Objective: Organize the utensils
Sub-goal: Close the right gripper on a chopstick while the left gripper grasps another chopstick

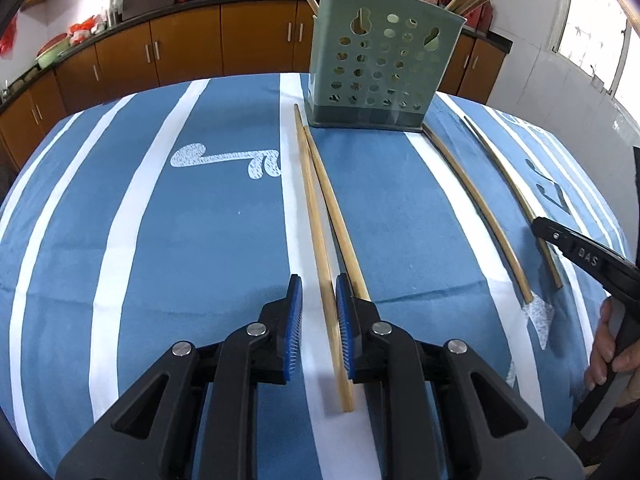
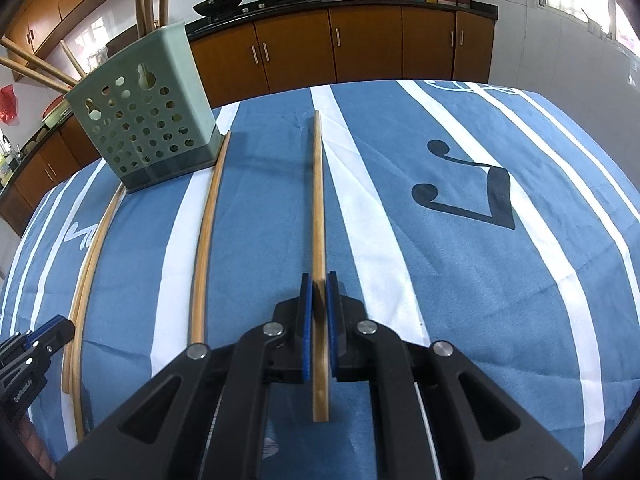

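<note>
right gripper (image 2: 319,280) pinches one chopstick (image 2: 318,208) near its butt end, the tip pointing away over the striped cloth (image 2: 460,280). left gripper (image 1: 319,292) stands slightly spread around one chopstick of a crossed pair (image 1: 316,216), pads not pressing. the green perforated holder (image 1: 380,68) stands at the far edge, several sticks already in it. risk: the long overhang could pivot in the pads; the left's right pad rides over the crossing stick and may drag it.

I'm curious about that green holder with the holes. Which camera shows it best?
The left wrist view: the green holder stands near the centre, facing the camera, chopsticks sticking out on top. The right wrist view shows it too, but off to the left and tilted.
</note>
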